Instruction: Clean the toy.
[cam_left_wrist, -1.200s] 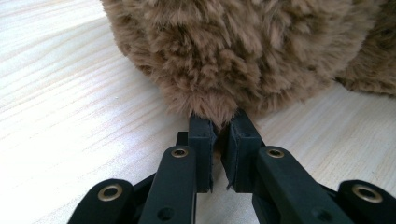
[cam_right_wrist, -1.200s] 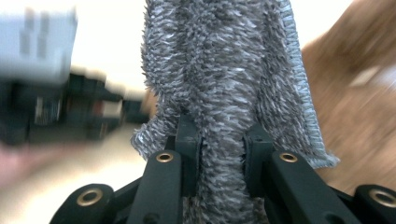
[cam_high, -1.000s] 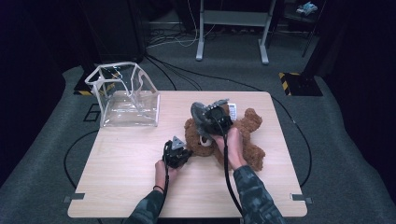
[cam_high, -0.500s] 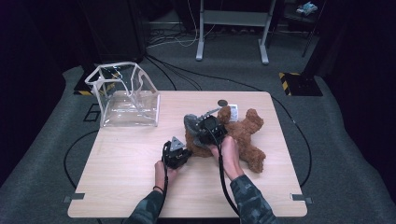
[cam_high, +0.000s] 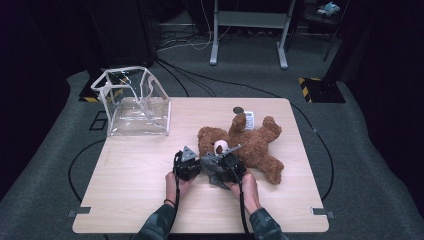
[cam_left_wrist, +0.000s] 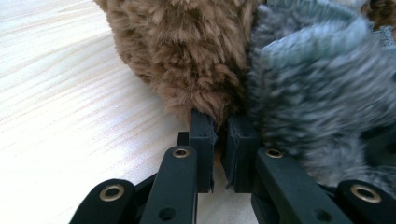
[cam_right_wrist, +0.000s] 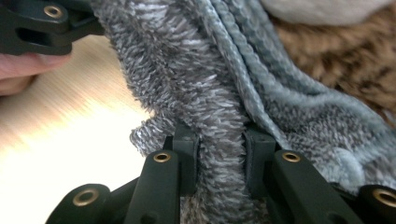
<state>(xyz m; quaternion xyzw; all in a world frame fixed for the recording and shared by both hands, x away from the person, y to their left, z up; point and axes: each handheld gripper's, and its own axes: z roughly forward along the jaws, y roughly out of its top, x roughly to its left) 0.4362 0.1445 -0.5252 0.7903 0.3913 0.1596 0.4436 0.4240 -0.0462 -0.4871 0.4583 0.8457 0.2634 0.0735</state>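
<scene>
The brown teddy bear (cam_high: 250, 142) lay on its back on the wooden tabletop (cam_high: 135, 190), right of centre, head toward 9 o'clock and legs splayed toward 3 to 5 o'clock, with a white tag (cam_high: 248, 119) and a small dark disc (cam_high: 238, 110) just beyond it at 12 o'clock. A clear plastic zip bag (cam_high: 134, 102) stood open and well apart at the 10 o'clock corner. The left tool (cam_high: 188, 164) sat at the bear's near side, at 7 o'clock of the head; in the left gripper view its jaws were nearly together, pinching a tuft of brown fur (cam_left_wrist: 205, 100) at the bear's edge. The right tool (cam_high: 226, 167) was just beside it, touching it or nearly so, and was clamped on a fold of a grey fleecy garment (cam_right_wrist: 219, 93) with a ribbed knit hem, fabric filling the gap between the jaws. The grey garment (cam_high: 214, 172) hung bunched between the two tools and against the bear's lower limb. Judgement: the step in hand looked like dressing the bear, working the garment opening over a limb while the left tool steadied it. To do it well, the left pinch should stay fixed as an anchor, since a fur-only grip could slip under a hard pull. The right tool should draw the hem along the limb's axis, low to the tabletop, in short pulls. If the fleece bunches, regrip nearer the hem edge rather than pull harder. Whether the limb had entered the opening could not be told.
</scene>
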